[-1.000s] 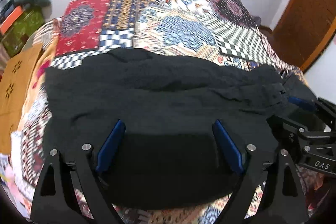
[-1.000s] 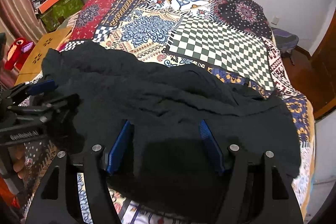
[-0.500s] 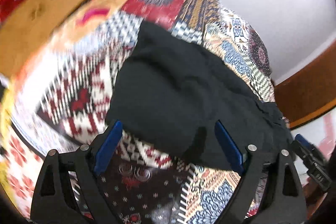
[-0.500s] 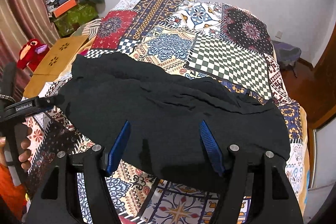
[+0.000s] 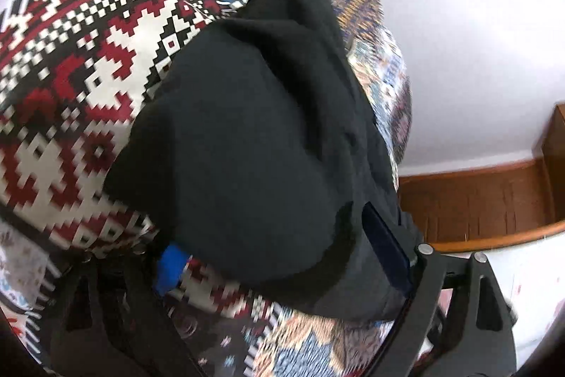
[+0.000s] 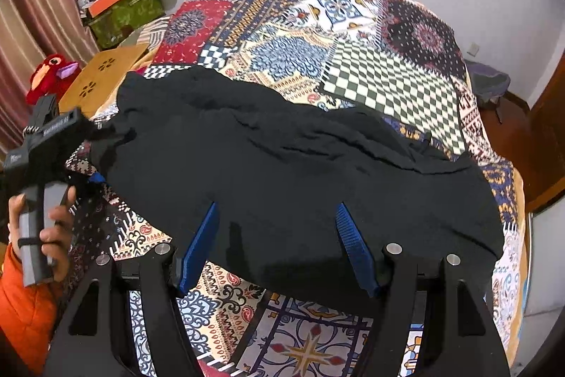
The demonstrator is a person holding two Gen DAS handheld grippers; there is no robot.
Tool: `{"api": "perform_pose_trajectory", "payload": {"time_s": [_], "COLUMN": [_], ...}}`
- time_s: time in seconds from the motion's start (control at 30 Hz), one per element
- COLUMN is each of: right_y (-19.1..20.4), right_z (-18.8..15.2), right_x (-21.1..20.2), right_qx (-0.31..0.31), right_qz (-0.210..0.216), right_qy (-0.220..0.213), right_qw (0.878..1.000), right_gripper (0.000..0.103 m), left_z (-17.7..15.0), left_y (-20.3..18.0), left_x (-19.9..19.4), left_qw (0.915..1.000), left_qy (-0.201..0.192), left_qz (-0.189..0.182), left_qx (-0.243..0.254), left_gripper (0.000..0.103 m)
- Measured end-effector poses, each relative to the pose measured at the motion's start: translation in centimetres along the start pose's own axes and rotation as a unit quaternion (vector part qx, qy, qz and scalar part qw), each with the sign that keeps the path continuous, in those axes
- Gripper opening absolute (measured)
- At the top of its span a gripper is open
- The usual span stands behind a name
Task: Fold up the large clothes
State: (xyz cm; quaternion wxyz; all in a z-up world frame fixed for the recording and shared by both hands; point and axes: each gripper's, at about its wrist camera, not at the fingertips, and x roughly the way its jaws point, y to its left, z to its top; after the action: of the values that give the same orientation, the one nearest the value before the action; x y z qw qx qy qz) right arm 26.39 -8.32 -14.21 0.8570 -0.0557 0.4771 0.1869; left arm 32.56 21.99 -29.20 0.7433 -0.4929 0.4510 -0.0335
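A large black garment (image 6: 300,172) lies spread crosswise on the patchwork bedspread (image 6: 388,83). My right gripper (image 6: 276,207) hovers over its near edge, blue pads (image 6: 197,246) apart and pressing nothing. At the garment's left end a hand (image 6: 53,225) holds my left gripper (image 6: 93,165), tilted. In the left wrist view the garment's end (image 5: 254,136) lies between and partly over the fingers of the left gripper (image 5: 272,232). Its jaws are opening, and one blue pad (image 5: 171,267) peeks out from under the cloth edge.
A wooden board (image 6: 102,76), a red plush toy (image 6: 49,73) and a green box (image 6: 123,13) with piled things stand left of the bed. A dark bag (image 6: 491,80) and a wooden door (image 6: 543,136) are on the right. An orange sleeve (image 6: 21,306) is at lower left.
The left gripper has rolled and swung down to the garment's left end, with its jaws spreading wider. The right gripper has drawn back slightly toward the near edge.
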Motion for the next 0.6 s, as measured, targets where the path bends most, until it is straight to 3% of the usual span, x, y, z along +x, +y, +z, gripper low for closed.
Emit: {"api": "perform_pose_trajectory", "payload": {"time_s": [0.03, 0.17, 0.2, 0.23, 0.27, 0.33, 0.43, 0.6], "right_y": [-0.1, -0.1, 0.0, 0.0, 0.0, 0.1, 0.3, 1.1], "right_z": [0.0, -0.2, -0.3, -0.4, -0.4, -0.4, -0.2, 0.5], "right_x": [0.0, -0.3, -0.5, -0.6, -0.8, -1.3, -2.0, -2.8], "right_qx": [0.005, 0.013, 0.014, 0.015, 0.016, 0.017, 0.019, 0.035], "right_qz": [0.003, 0.007, 0.006, 0.006, 0.005, 0.003, 0.001, 0.025], "right_qy": [0.002, 0.004, 0.004, 0.003, 0.003, 0.0, -0.005, -0.024], "right_qw": [1.0, 1.0, 1.0, 1.0, 1.0, 1.0, 1.0, 0.999], "right_gripper": [0.065, 0.065, 0.065, 0.065, 0.065, 0.065, 0.065, 0.065], "left_z": [0.1, 0.1, -0.2, -0.5, -0.6, -1.1, -1.3, -1.3], "left_y": [-0.1, -1.5, -2.0, -2.7, -3.4, -4.8, -5.5, -7.1], "left_x": [0.3, 1.3, 1.4, 1.4, 1.2, 1.0, -0.5, -4.3], "left_qw": [1.0, 0.9989, 0.9976, 0.9948, 0.9909, 0.9845, 0.9835, 0.9873], "left_qy": [-0.004, -0.025, -0.034, -0.045, -0.054, -0.078, -0.093, -0.098], "left_qz": [-0.004, 0.039, 0.059, 0.092, 0.122, 0.151, 0.141, 0.091], "left_qx": [-0.005, -0.008, -0.006, 0.003, 0.016, 0.045, 0.066, 0.085], "left_gripper": [0.102, 0.102, 0.097, 0.083, 0.076, 0.056, 0.043, 0.038]}}
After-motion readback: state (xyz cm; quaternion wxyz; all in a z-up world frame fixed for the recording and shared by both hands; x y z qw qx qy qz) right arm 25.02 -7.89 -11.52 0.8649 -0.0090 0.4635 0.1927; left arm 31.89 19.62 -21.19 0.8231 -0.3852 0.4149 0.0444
